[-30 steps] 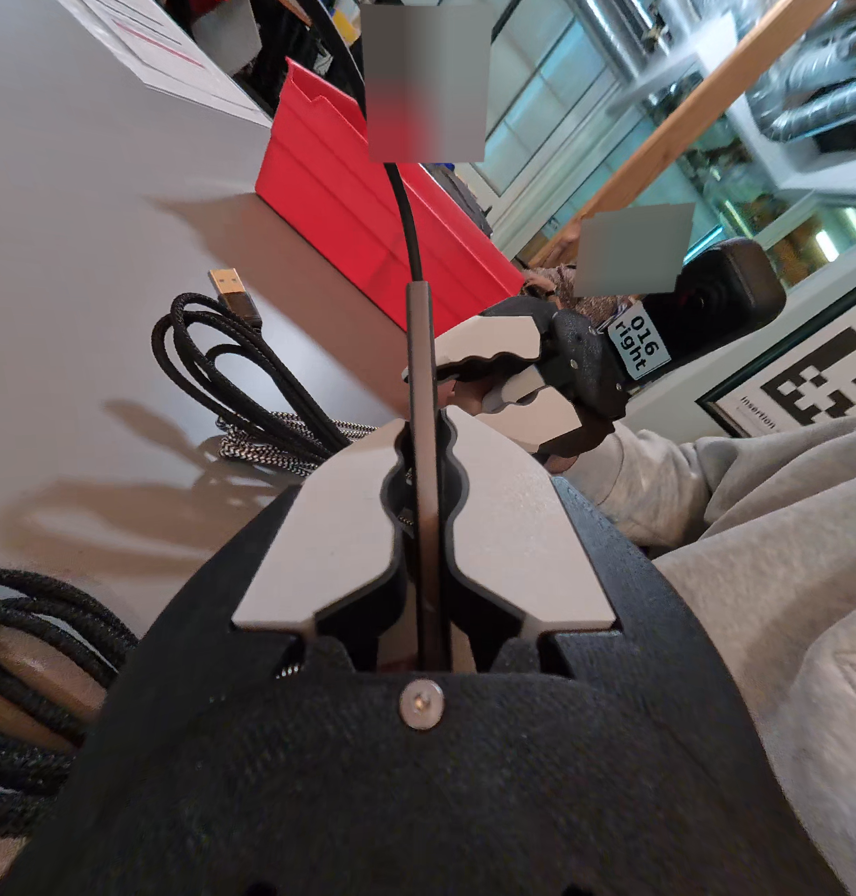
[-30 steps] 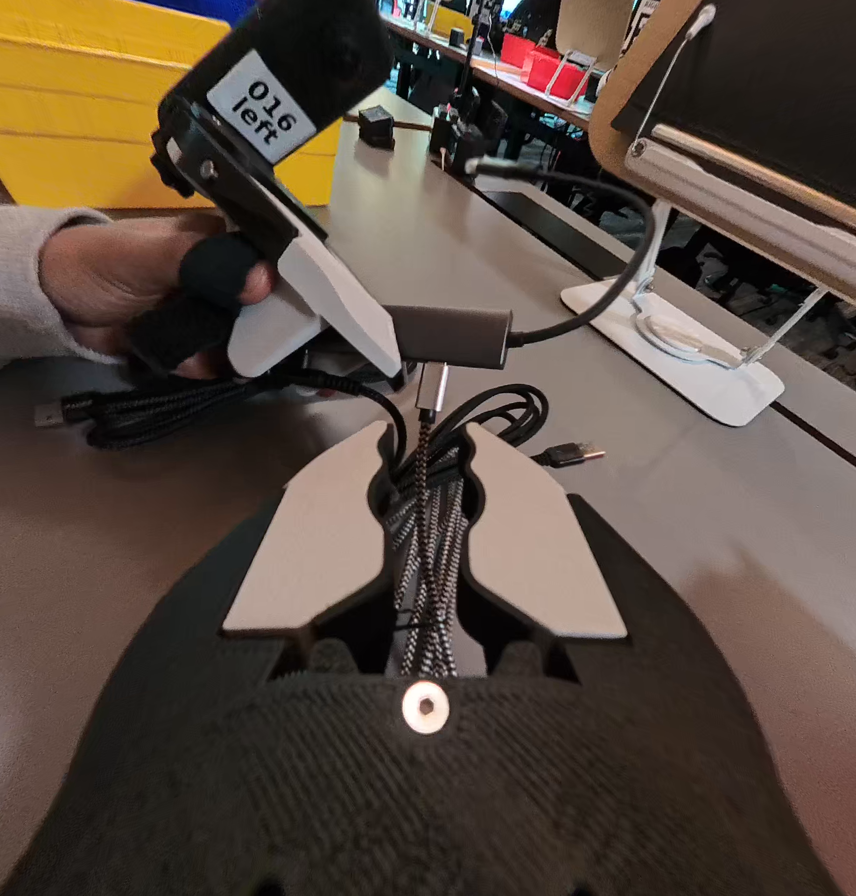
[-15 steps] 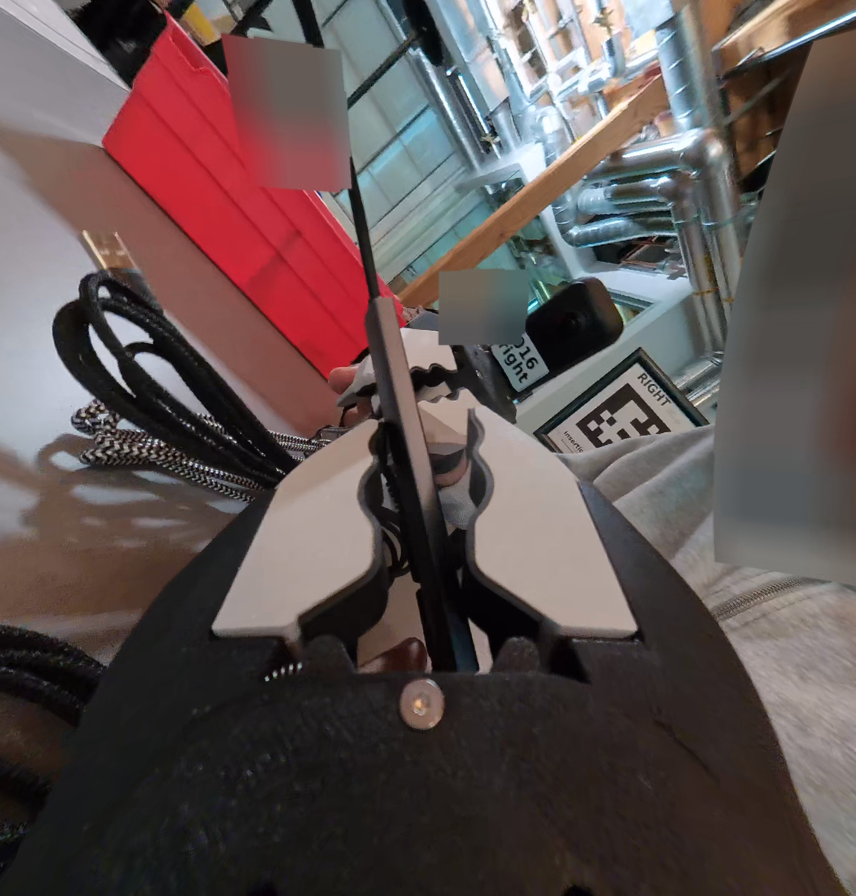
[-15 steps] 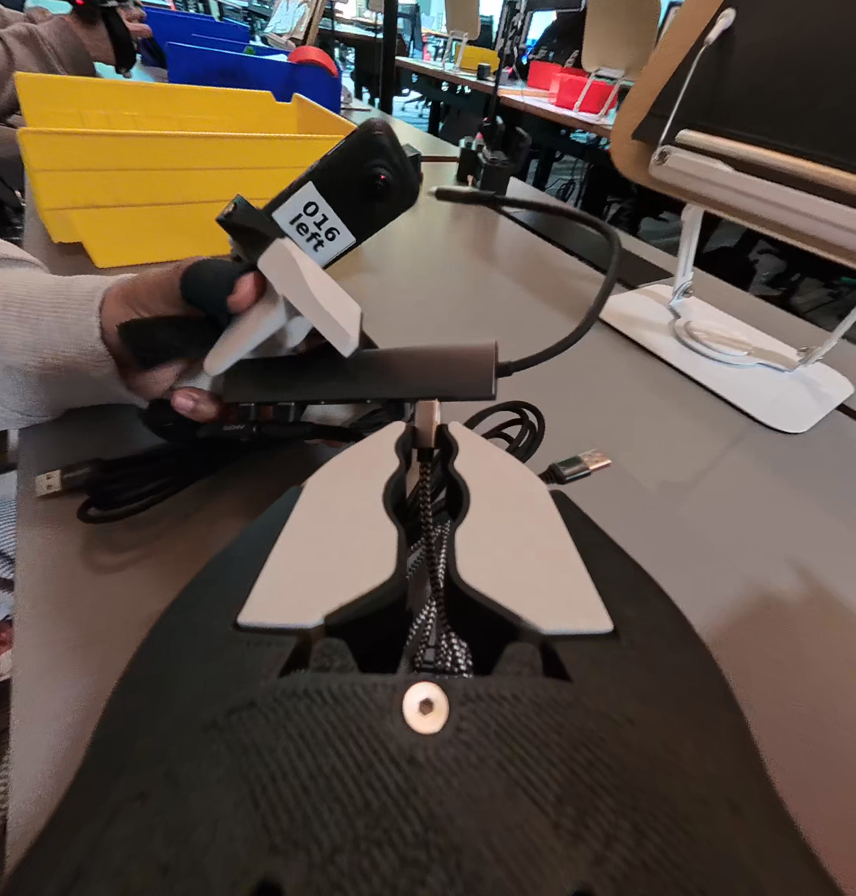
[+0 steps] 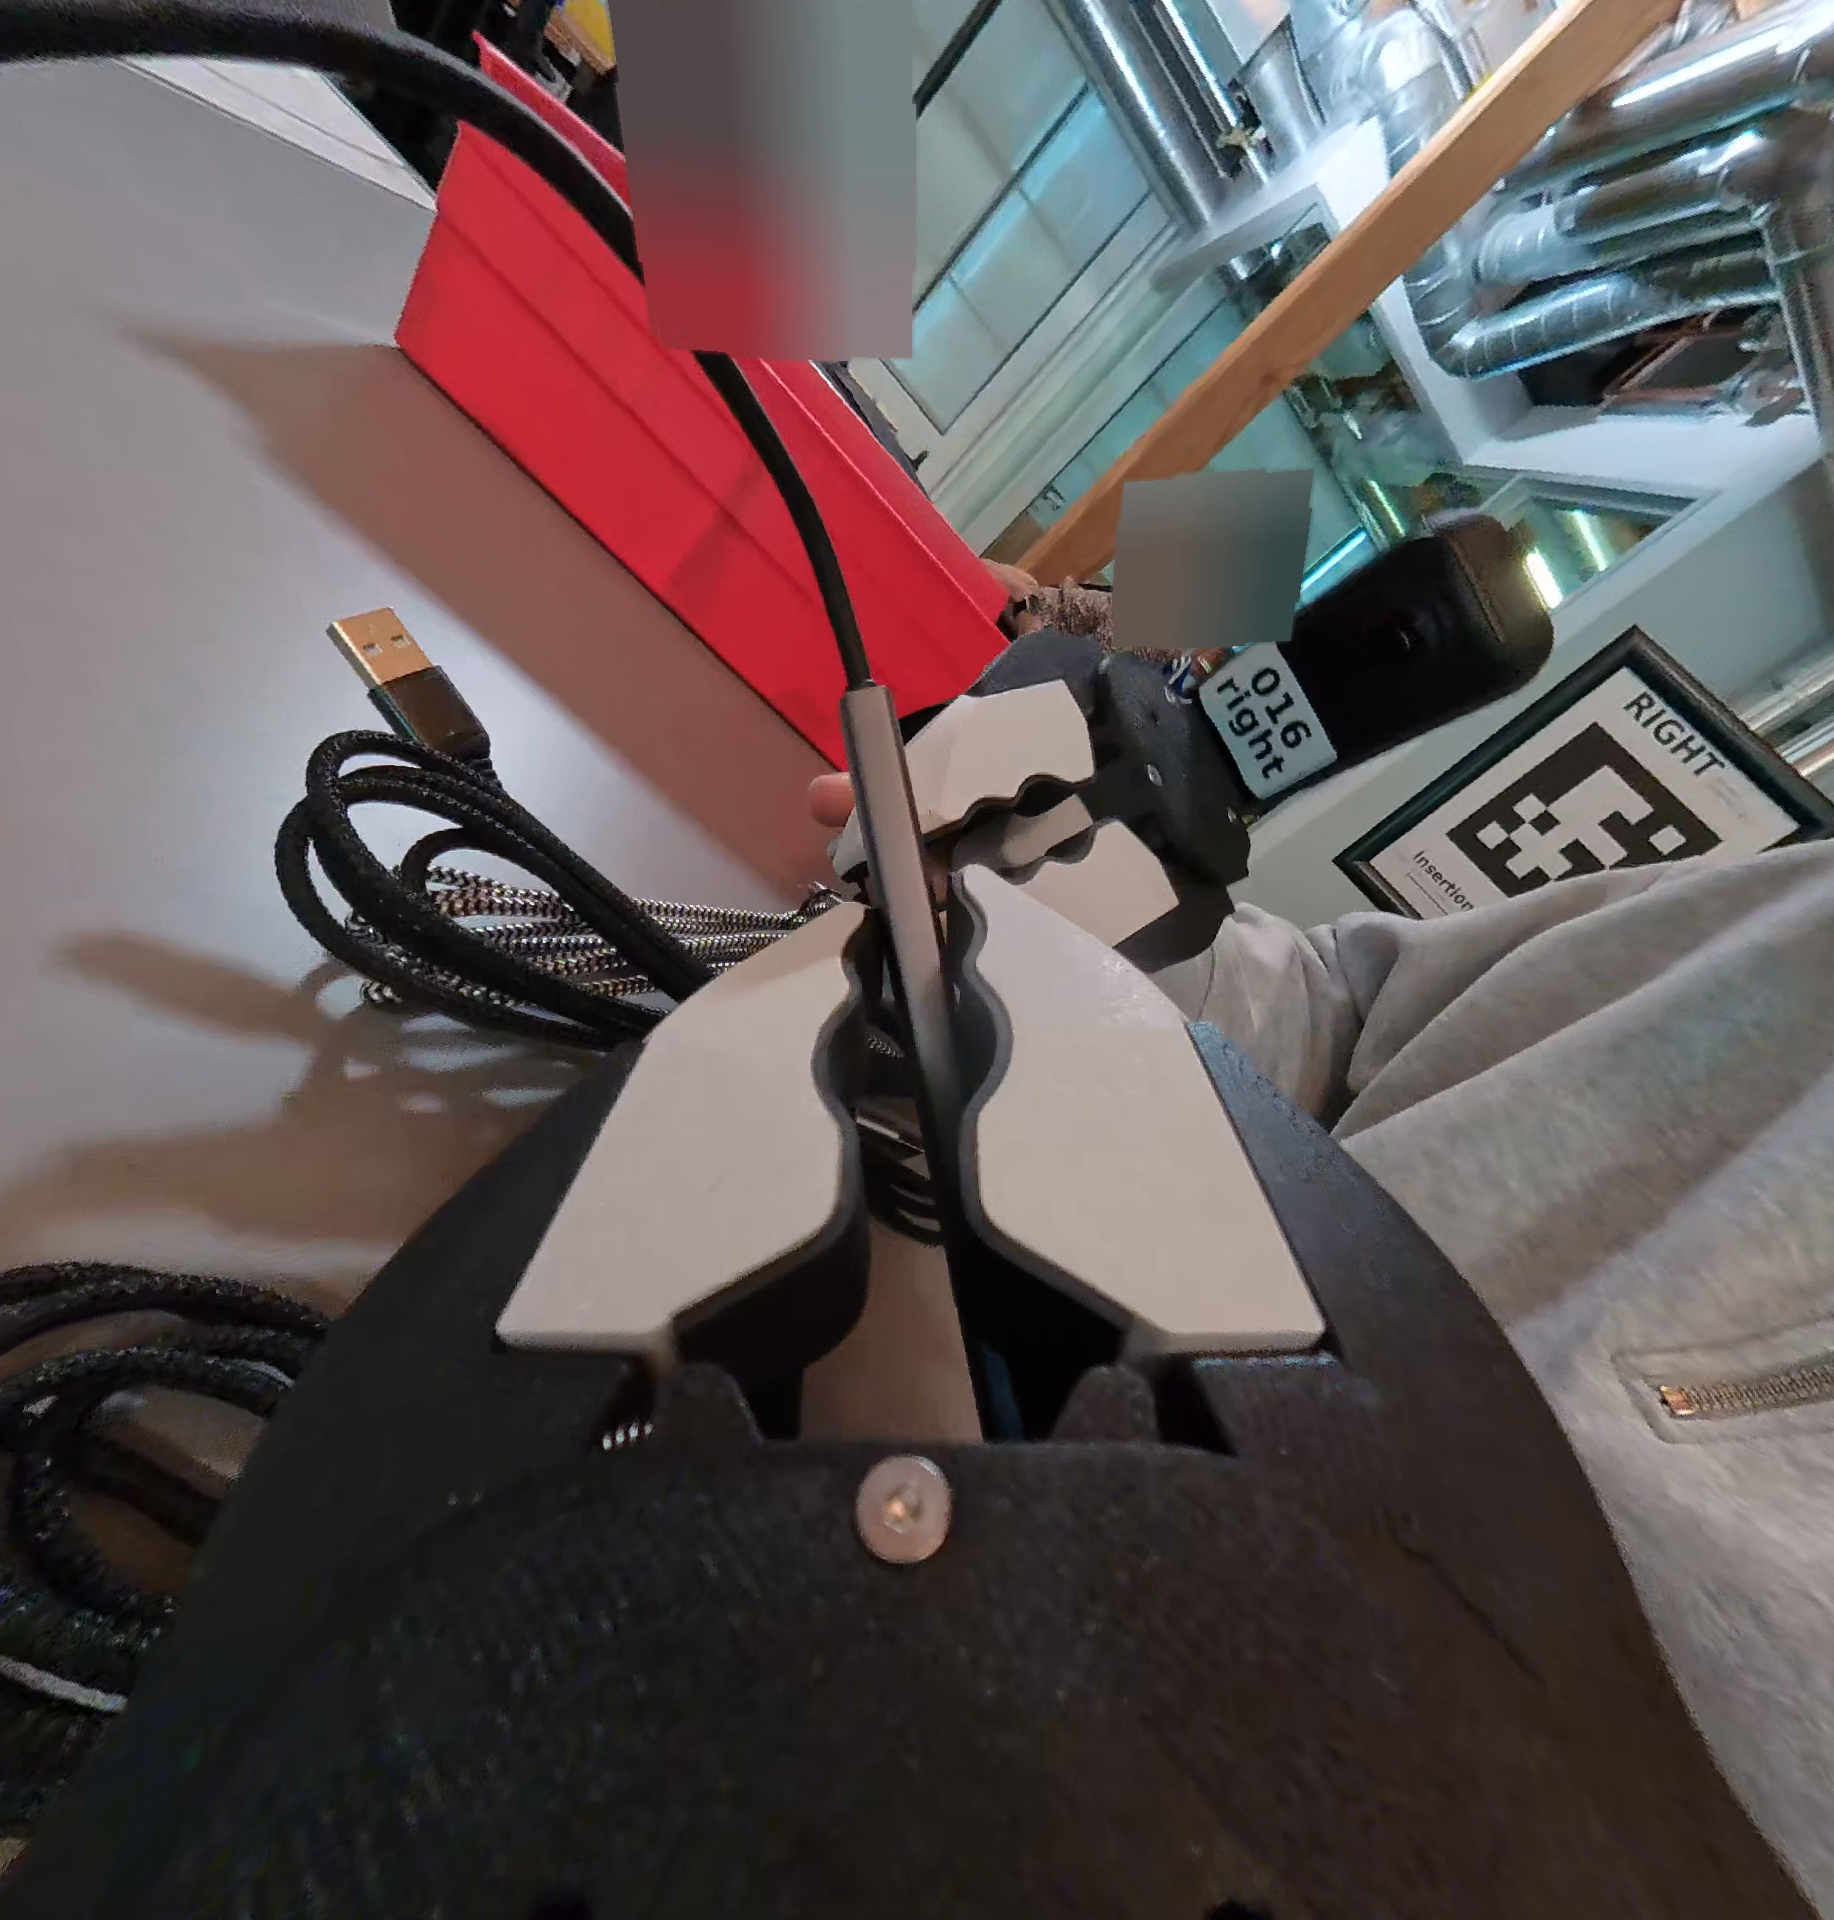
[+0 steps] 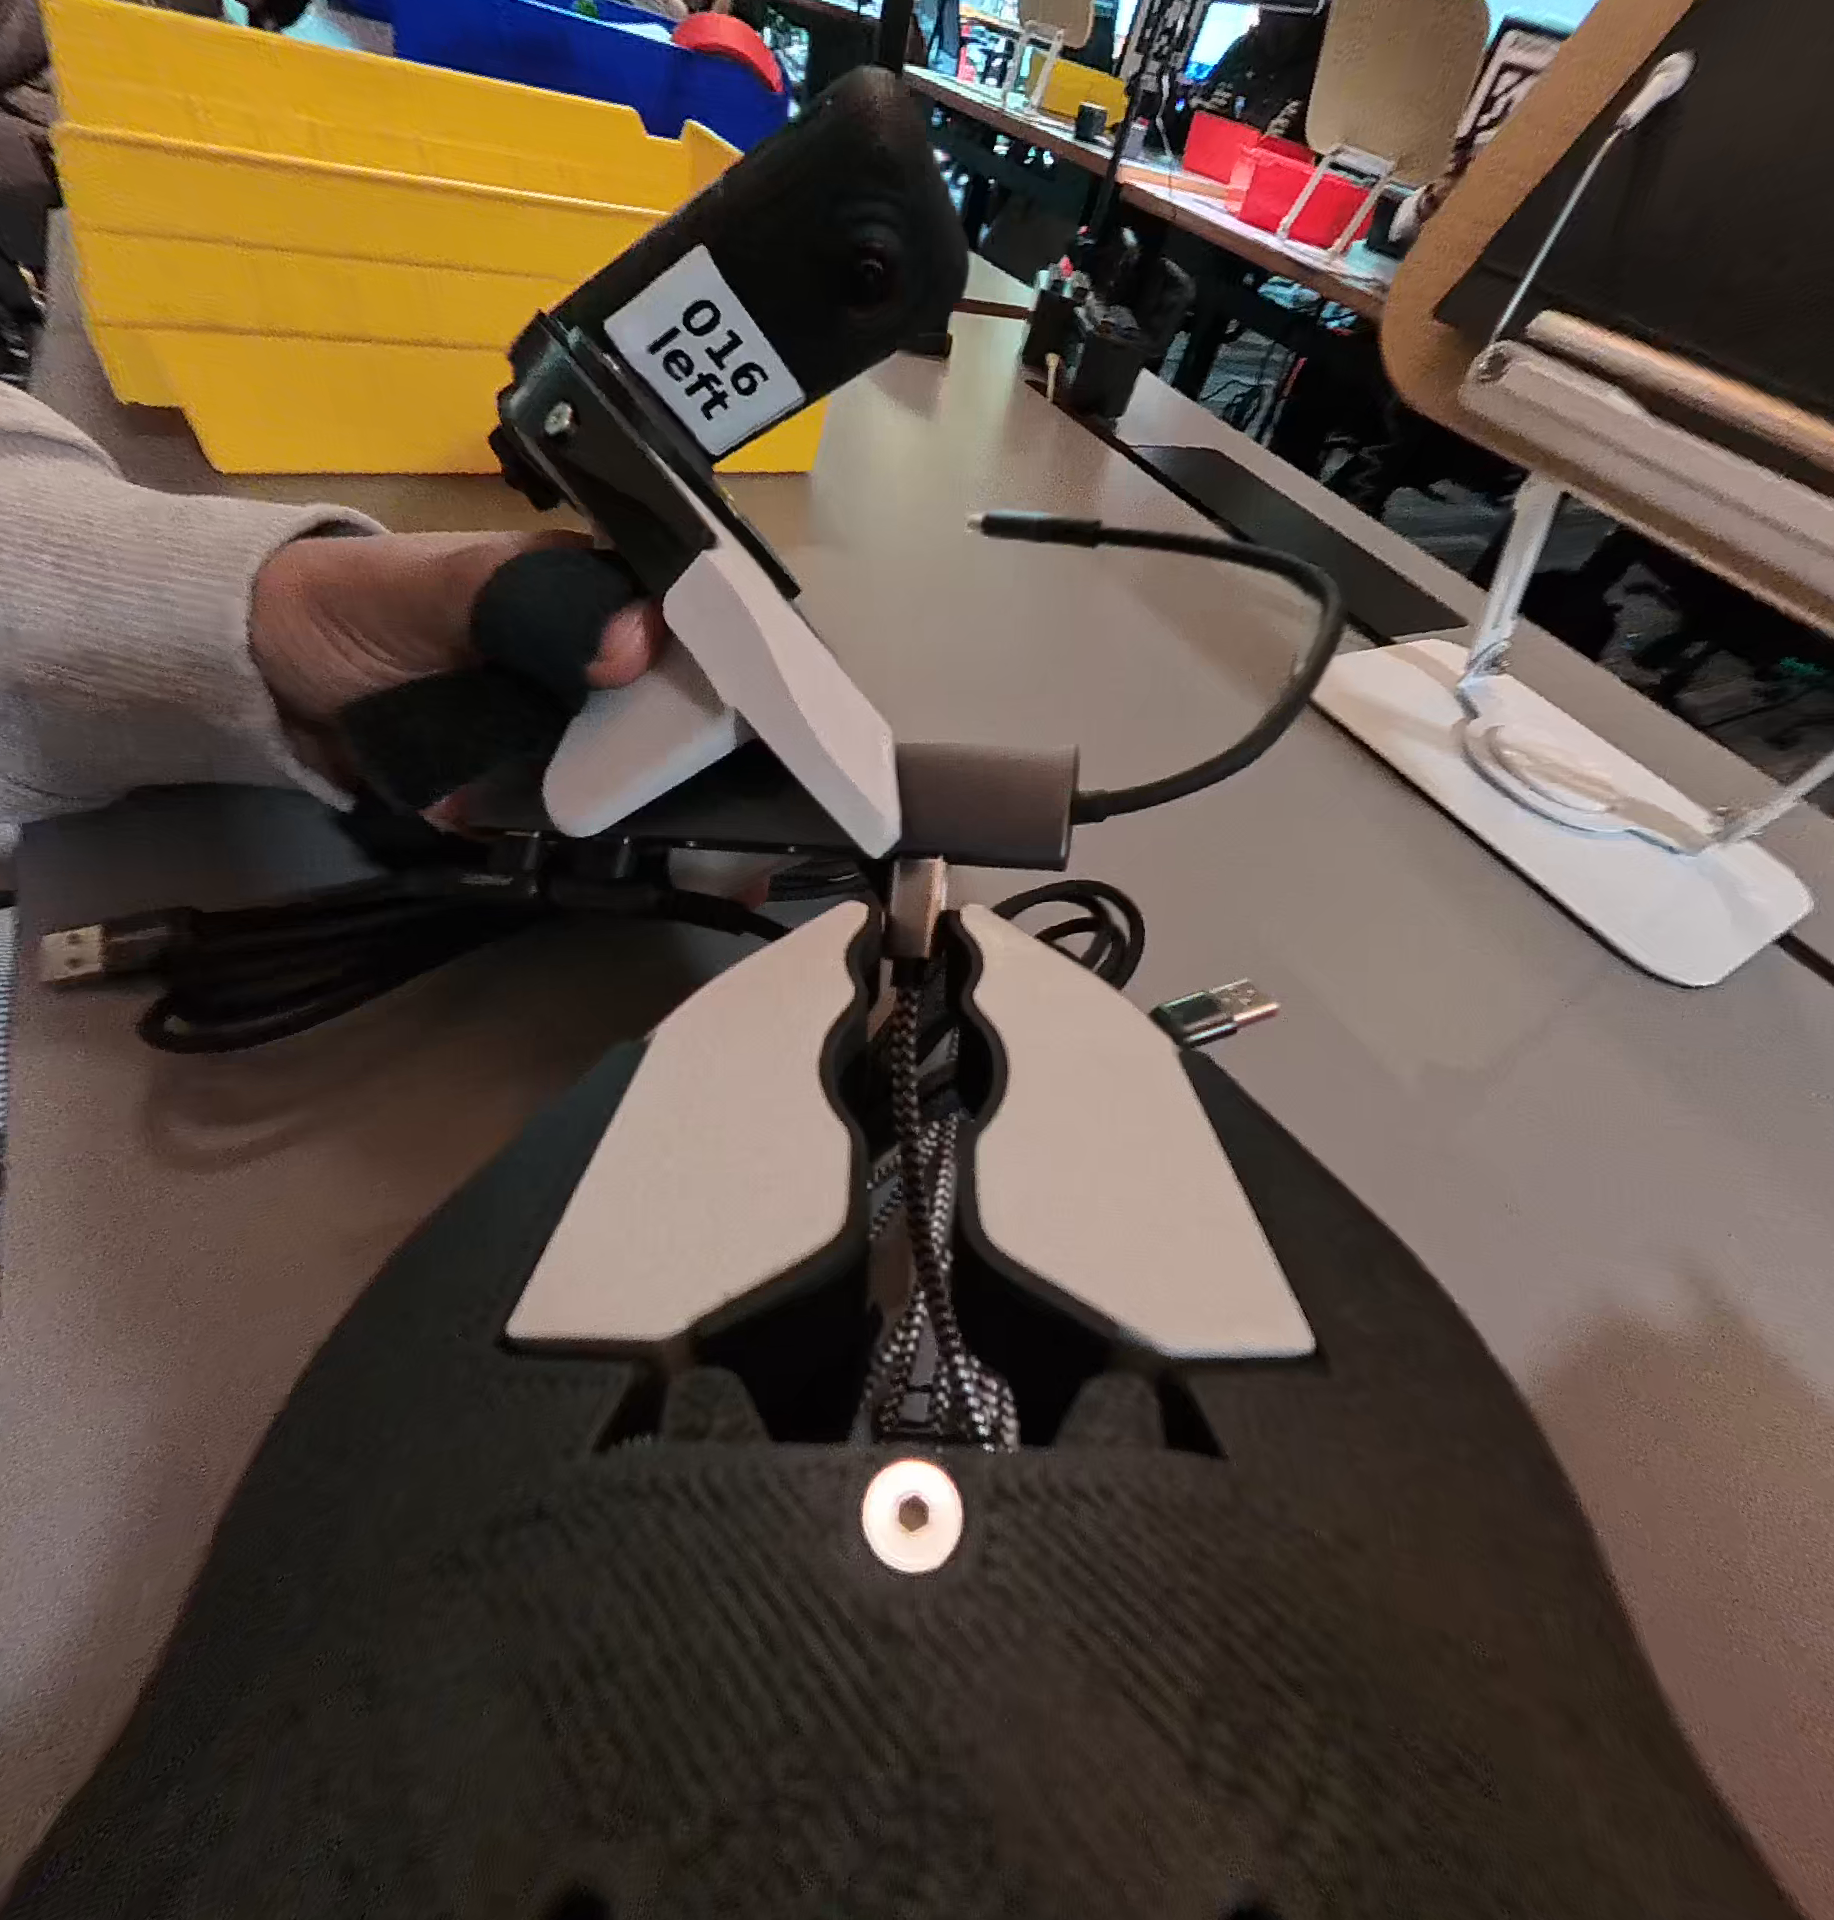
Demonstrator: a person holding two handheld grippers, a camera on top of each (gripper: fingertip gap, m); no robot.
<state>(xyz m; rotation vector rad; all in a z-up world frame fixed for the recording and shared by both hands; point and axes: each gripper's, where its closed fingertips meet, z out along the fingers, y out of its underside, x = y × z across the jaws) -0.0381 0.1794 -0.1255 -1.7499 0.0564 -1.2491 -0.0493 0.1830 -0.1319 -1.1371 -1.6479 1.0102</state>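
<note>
My left gripper (image 5: 908, 925) is shut on a thin dark grey USB hub (image 5: 877, 790), seen edge-on, with its black lead (image 5: 788, 499) curving up and away. In the right wrist view the hub (image 6: 986, 805) is held level above the table by the left gripper (image 6: 840, 810). My right gripper (image 6: 915, 920) is shut on the metal plug (image 6: 915, 894) of a black-and-white braided cable (image 6: 923, 1195). The plug's tip meets the hub's lower edge; how far in it sits is hidden. The right gripper (image 5: 954, 821) shows just behind the hub in the left wrist view.
On the grey table lie a coiled black cable (image 5: 456, 831) with a USB plug (image 5: 393, 665), another black bundle (image 6: 321, 935) and a loose small plug (image 6: 1214, 1008). A red bin (image 5: 622, 395), yellow bins (image 6: 321, 270) and a white stand (image 6: 1557, 821) surround the area. Less than 4 cm separates the two grippers' tips.
Both grippers rose from the table. The right gripper brought the braided cable's plug up against the hub's edge, and the left gripper tilted and steadied the hub.
</note>
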